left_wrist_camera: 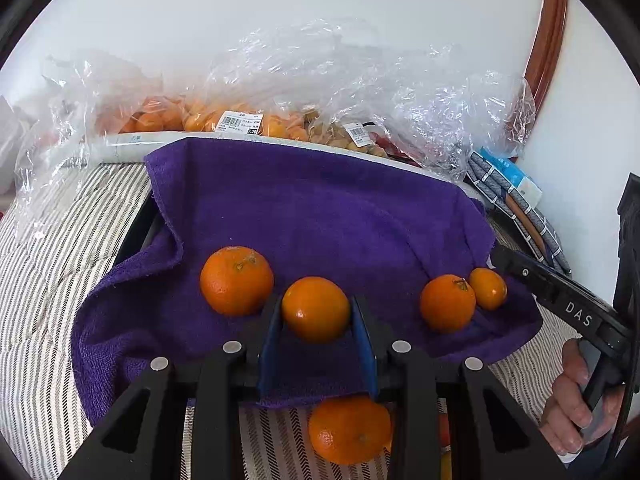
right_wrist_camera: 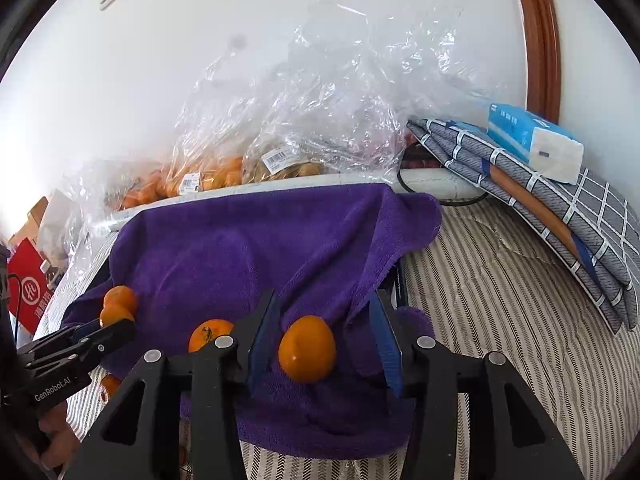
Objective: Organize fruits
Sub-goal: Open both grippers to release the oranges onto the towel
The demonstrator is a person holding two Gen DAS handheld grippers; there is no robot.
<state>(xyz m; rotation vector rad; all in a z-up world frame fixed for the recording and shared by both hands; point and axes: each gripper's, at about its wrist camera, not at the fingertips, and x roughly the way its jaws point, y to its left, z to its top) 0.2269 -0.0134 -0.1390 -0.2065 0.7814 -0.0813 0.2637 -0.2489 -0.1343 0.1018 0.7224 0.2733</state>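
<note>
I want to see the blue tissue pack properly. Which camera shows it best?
The right wrist view: the blue tissue pack sits whole and unblocked on the folded checked cloth, top right. In the left wrist view the pack is small at the right edge, squashed by the lens, partly behind the clear plastic bags.

My left gripper (left_wrist_camera: 316,312) points forward and downward; its jaws are clamped on a mandarin (left_wrist_camera: 316,309), blue pads pressing both sides. My right gripper (right_wrist_camera: 324,340) points downward likewise; its jaws stand apart around a second mandarin (right_wrist_camera: 307,349), clear gaps on both sides. A bare hand (left_wrist_camera: 572,404) grips the right gripper's handle.
</note>
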